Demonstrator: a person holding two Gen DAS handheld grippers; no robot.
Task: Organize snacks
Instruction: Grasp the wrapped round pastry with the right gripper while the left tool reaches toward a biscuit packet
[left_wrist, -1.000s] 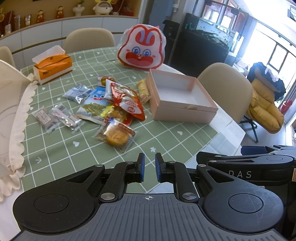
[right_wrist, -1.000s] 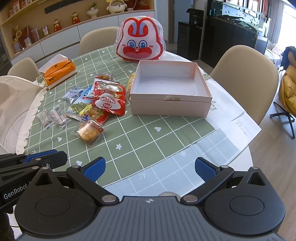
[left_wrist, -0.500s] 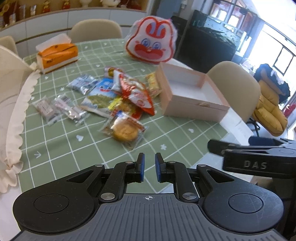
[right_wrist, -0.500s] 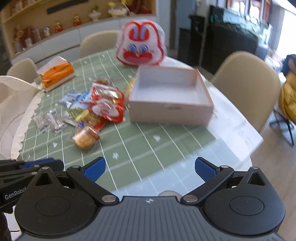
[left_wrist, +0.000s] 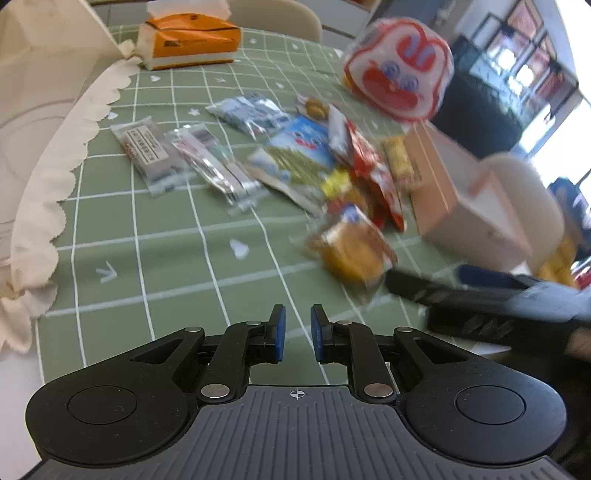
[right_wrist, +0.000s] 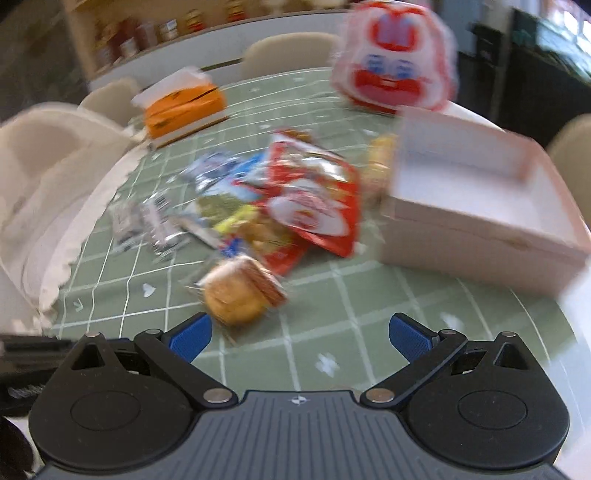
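1 pink box (right_wrist: 480, 206) sits near the tabletop's right edge beside 1 snack pile (right_wrist: 280, 210); left gripper (left_wrist: 297, 328) nearly closed, empty; right gripper (right_wrist: 300, 334) wide, empty

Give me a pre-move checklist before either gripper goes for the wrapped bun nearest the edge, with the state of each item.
1. Right gripper open wide enough for a snack: ok.
2. Left gripper empty, jaws nearly shut: not ok for grasping until opened.
3. Pink box open and empty, ready to receive: ok.
4. Wrapped bun lies clear of the snack pile, nearest the right gripper: ok.
5. Sharp view of the target: not ok, both views are motion-blurred.
6. Right gripper clear of the bun in the left wrist view: cannot tell, its tip looks very close.
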